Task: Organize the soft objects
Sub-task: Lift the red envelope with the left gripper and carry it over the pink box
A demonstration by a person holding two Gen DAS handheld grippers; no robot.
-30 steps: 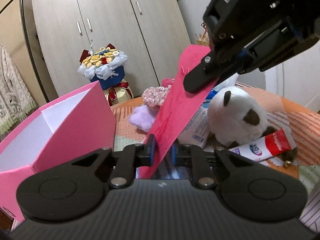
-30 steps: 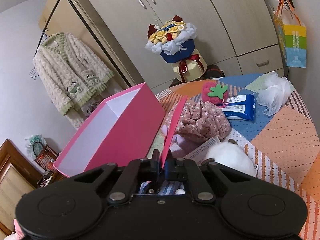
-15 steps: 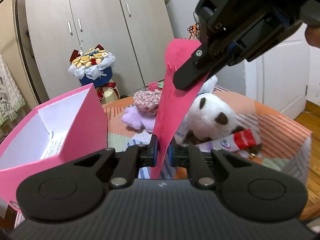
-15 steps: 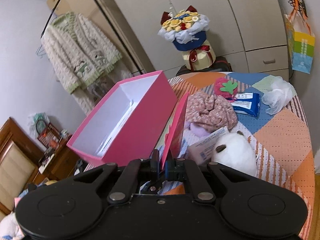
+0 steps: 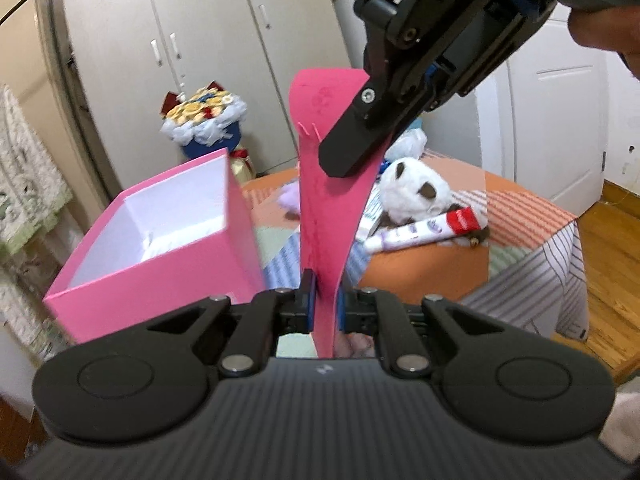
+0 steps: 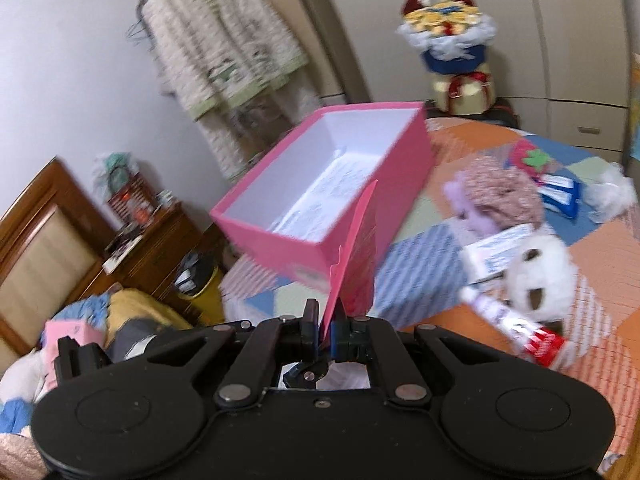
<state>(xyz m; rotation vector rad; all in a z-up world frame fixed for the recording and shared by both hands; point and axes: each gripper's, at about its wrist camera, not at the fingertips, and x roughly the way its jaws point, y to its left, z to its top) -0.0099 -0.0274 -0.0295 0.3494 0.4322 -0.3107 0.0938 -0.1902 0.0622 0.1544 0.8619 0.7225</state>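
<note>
Progress near zero: left tongs (image 5: 325, 300) and right tongs (image 6: 327, 330) both clamp flat pink card lid (image 5: 328, 184) beside empty open pink cardboard box (image 6: 320, 208), white plush panda (image 5: 416, 192) unpacked beyond it.

Open rectangular cardboard box (image 6: 320, 200): hot pink outside, white inside. Flat card lid (image 5: 324, 208) just right of box: deeper magenta-pink. Round plush toy (image 5: 416, 192) right of box: white, dark brown patches. Quilted tablecloth (image 6: 420, 256) under box: orange, blue, pale green patches, striped. Toothpaste tube (image 5: 424, 230) right of box: white, red end.
</note>
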